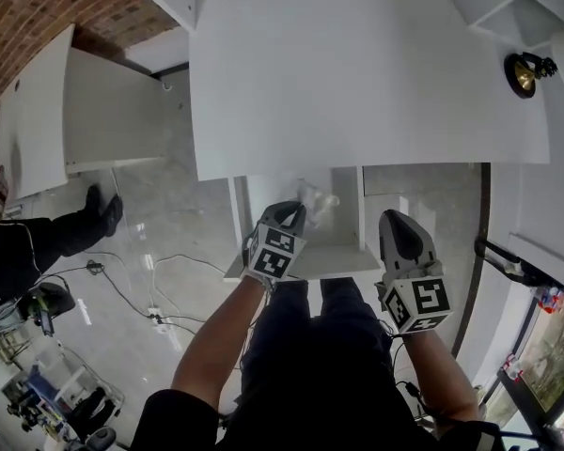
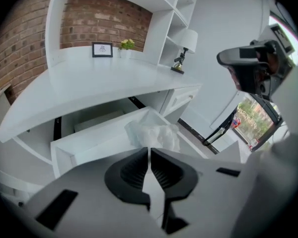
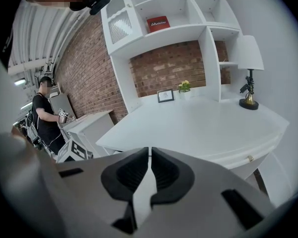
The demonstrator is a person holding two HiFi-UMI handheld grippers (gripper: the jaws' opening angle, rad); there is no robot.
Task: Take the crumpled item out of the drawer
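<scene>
Over the drawer: crumpled item hangs from the left tool, jaws pinched thin on its edge.
Right tool: closed on nothing, right of the drawer.
Lift: hold the pinch firm, rise straight, clear the tabletop lip.

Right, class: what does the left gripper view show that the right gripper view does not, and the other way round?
Only the left gripper view: the open drawer and the crumpled item, pinched at the closed tips of the left gripper.
Only the right gripper view: a red box and a person standing at the far left.
Both: the white desk, framed picture, small plant, lamp and brick wall.
</scene>
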